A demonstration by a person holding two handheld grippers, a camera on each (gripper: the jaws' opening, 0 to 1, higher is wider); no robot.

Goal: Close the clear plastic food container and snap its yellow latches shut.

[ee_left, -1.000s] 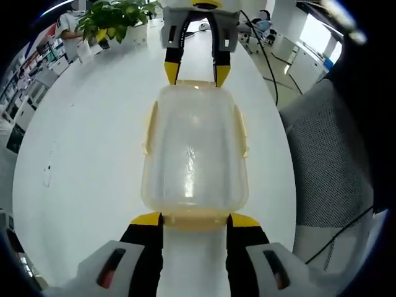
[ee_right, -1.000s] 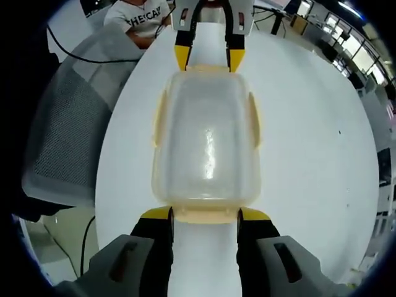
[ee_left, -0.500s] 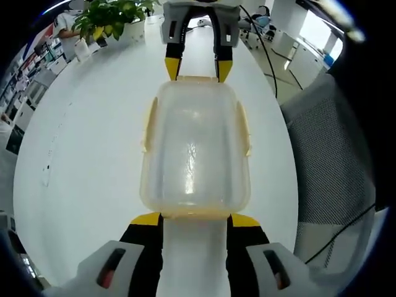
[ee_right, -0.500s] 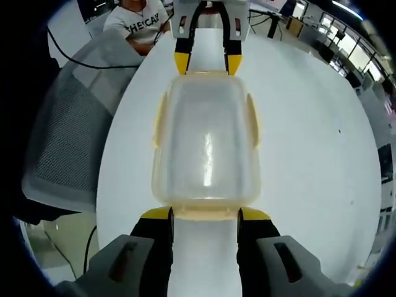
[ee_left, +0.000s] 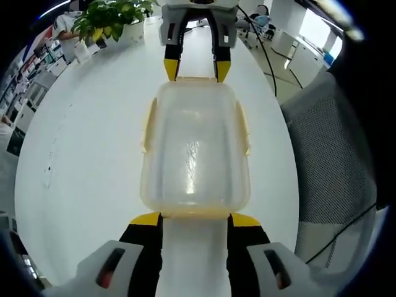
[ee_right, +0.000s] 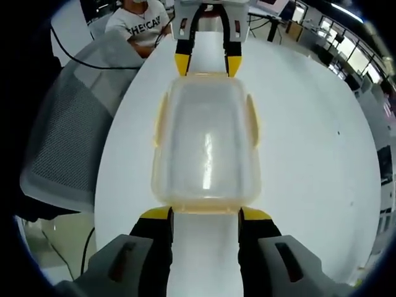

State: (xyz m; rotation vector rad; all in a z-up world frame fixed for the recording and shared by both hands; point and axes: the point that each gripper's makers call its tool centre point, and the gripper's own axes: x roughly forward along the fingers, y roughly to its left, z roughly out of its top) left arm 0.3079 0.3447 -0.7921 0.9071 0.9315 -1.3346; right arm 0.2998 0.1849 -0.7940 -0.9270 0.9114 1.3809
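The right gripper (ee_left: 193, 68) has pulled slightly back from the container's (ee_left: 195, 154) far end since earlier.

The seated person in a white printed T-shirt (ee_right: 137, 26) at the right gripper view's upper left is cut off at the top edge. The green leafy potted plant (ee_left: 111, 18), upper left of the left gripper view, is cropped too.

Clear container (ee_left: 195, 151) with pale yellow latches (ee_left: 150, 127), white desk (ee_left: 86, 136), black grippers tipped yellow, grey mesh chair (ee_left: 328, 154).
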